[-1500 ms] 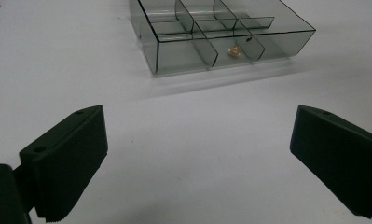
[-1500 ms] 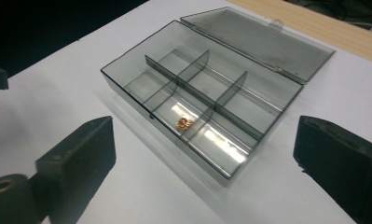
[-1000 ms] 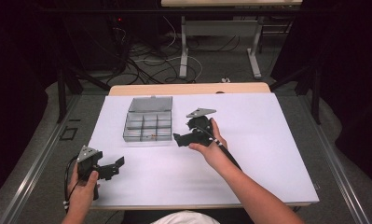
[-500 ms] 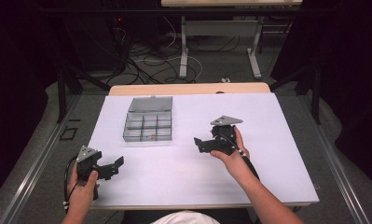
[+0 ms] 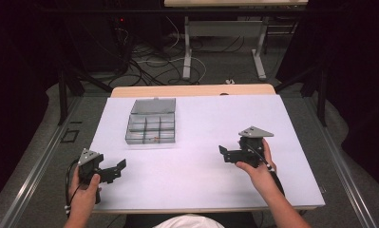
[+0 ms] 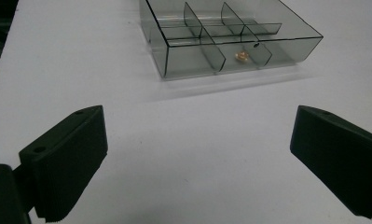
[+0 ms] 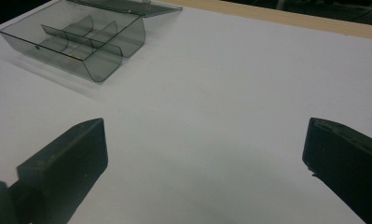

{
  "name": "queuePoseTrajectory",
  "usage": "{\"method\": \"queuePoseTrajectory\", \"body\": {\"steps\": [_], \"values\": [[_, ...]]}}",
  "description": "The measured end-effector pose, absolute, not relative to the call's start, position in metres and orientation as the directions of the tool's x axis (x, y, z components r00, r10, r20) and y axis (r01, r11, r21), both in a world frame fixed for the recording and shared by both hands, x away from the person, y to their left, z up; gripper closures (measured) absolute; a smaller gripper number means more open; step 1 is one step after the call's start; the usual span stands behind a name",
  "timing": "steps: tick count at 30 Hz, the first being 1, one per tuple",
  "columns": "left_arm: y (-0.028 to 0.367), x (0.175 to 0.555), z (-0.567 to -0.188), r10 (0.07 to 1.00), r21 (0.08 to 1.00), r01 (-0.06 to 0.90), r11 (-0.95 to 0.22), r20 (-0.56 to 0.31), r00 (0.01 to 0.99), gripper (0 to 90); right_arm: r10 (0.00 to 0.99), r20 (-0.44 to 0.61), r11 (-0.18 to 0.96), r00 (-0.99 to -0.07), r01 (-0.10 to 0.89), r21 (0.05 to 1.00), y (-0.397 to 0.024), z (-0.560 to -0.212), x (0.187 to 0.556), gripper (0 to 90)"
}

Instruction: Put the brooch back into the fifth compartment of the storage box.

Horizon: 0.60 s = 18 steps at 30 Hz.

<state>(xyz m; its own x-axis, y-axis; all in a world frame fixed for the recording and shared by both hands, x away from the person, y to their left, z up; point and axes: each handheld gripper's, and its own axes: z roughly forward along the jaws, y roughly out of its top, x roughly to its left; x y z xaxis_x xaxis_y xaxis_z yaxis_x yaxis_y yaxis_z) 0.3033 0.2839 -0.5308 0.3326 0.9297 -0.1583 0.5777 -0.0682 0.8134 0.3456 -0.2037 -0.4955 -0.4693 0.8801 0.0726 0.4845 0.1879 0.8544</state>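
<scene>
Both hand-held grippers, left [image 5: 115,170] at lower left and right [image 5: 227,154] at centre right, gape wide, holding nothing. I see the box [image 5: 152,128] at upper centre on the table [image 5: 201,137], well apart from them.

Small orange piece [image 6: 242,56] in compartment box [image 6: 174,70], perhaps a nut, box's far side cut off

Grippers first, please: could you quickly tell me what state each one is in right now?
Left gripper: open, holding nothing.
Right gripper: open, holding nothing.

bare white table [image 5: 201,161] between grippers, compartment box [image 5: 151,127] obstructing far-left
</scene>
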Motion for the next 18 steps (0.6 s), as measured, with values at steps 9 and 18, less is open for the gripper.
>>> {"method": "queuePoseTrajectory", "body": {"steps": [9,18], "values": [[0.284,0.304,-0.532,0.931,0.813,0.579,-0.063,-0.161,0.327,4.0,0.921,0.073,0.146,-0.384,0.512,0.847,-0.248,-0.514,0.334,0.0],[0.284,0.305,-0.532,0.929,0.813,0.577,-0.07,-0.157,0.334,3.9,0.949,0.093,0.084,-0.301,0.525,0.847,-0.276,-0.525,0.33,0.0]]}}
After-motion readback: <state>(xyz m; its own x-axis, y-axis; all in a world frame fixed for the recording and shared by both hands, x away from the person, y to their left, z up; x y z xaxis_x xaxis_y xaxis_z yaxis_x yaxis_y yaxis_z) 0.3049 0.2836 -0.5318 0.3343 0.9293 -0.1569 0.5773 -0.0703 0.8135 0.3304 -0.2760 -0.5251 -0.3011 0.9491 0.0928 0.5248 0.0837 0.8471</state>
